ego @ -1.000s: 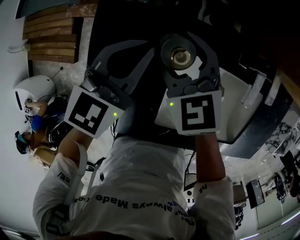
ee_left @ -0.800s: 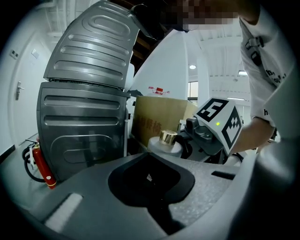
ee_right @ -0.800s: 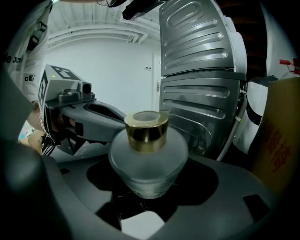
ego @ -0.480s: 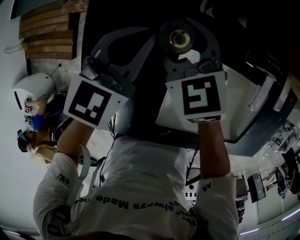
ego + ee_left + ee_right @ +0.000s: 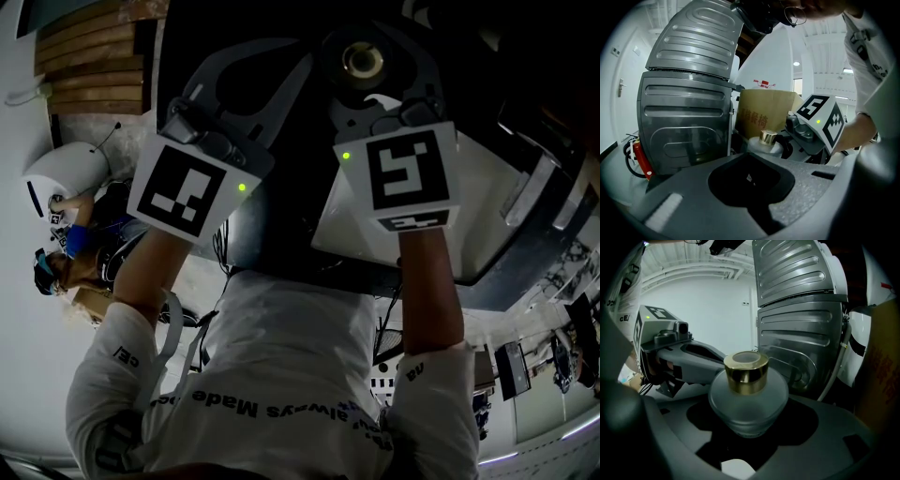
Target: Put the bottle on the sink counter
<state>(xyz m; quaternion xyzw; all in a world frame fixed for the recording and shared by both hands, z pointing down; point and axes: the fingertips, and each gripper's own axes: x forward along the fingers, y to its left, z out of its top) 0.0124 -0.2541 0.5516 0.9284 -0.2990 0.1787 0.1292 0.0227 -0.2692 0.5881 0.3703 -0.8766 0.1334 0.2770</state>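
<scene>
A frosted round bottle [image 5: 747,399] with a gold cap sits in the hollow between my right gripper's [image 5: 750,439] jaws, which are shut on its body. In the head view the bottle's gold cap [image 5: 362,60] faces the camera inside the right gripper [image 5: 375,45], held up high. My left gripper [image 5: 295,56] is raised just to its left, jaws drawn together with nothing in them. The left gripper view shows its own jaws [image 5: 750,161] closed around an empty dark hollow, with the bottle [image 5: 766,140] just beyond them.
A grey ribbed metal panel [image 5: 689,93] stands close in front and also fills the right gripper view [image 5: 801,333]. A cardboard box [image 5: 764,117] and a red extinguisher [image 5: 640,161] are nearby. Wooden slats [image 5: 94,56] and a white slab [image 5: 487,206] show in the head view.
Both grippers have risen a little in the head view, the right one still carrying the bottle. Neither gripper's hold has changed.
</scene>
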